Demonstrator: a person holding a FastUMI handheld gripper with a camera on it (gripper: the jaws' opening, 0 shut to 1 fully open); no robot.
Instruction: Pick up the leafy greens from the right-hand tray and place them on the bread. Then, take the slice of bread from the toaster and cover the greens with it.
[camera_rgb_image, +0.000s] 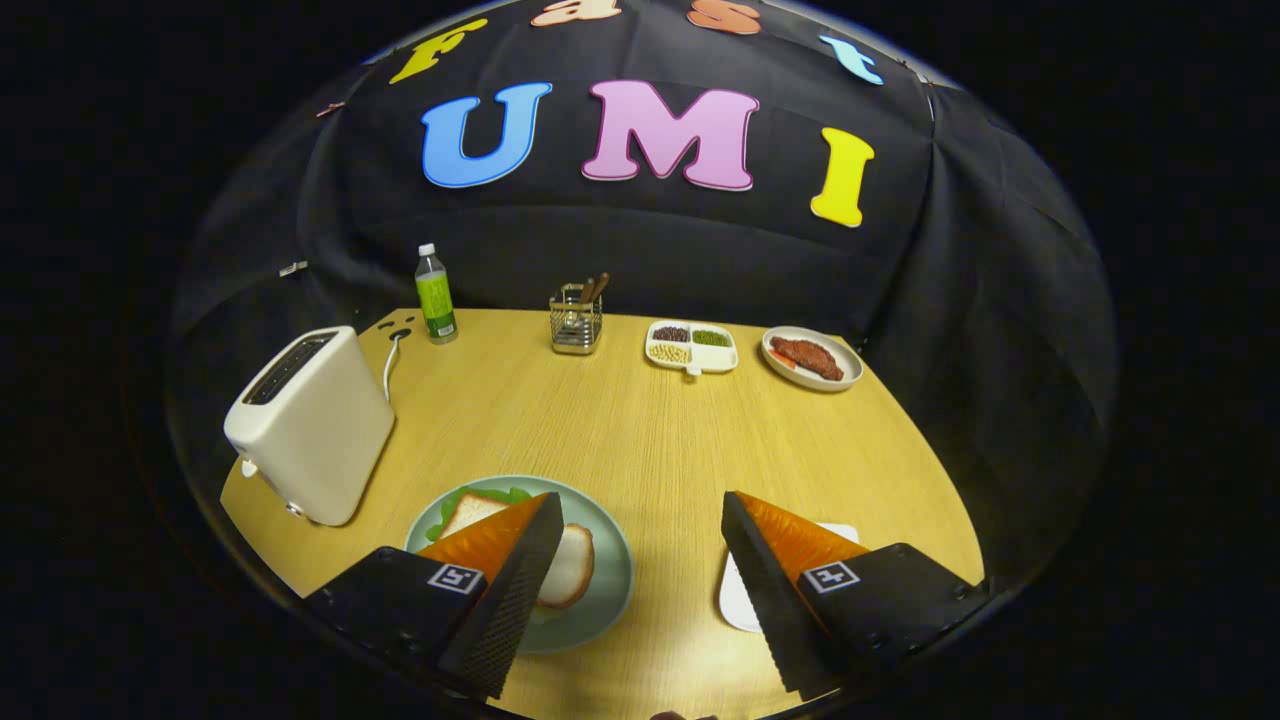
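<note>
My gripper is open above the wooden table, with nothing between its fingers. Under the left finger lies a pale green plate. On the plate I see a slice of bread with leafy greens showing at its far edge, and a rounder piece of bread beside the finger. The finger hides the middle of the plate. A white toaster stands left of the plate; its top slots look dark and I cannot tell what is in them. A white tray lies partly under the right finger.
Along the back of the table stand a green-labelled bottle, a metal utensil holder, a white divided dish of beans and a plate with meat. The toaster's cord runs toward the back. The table edge curves close on the right.
</note>
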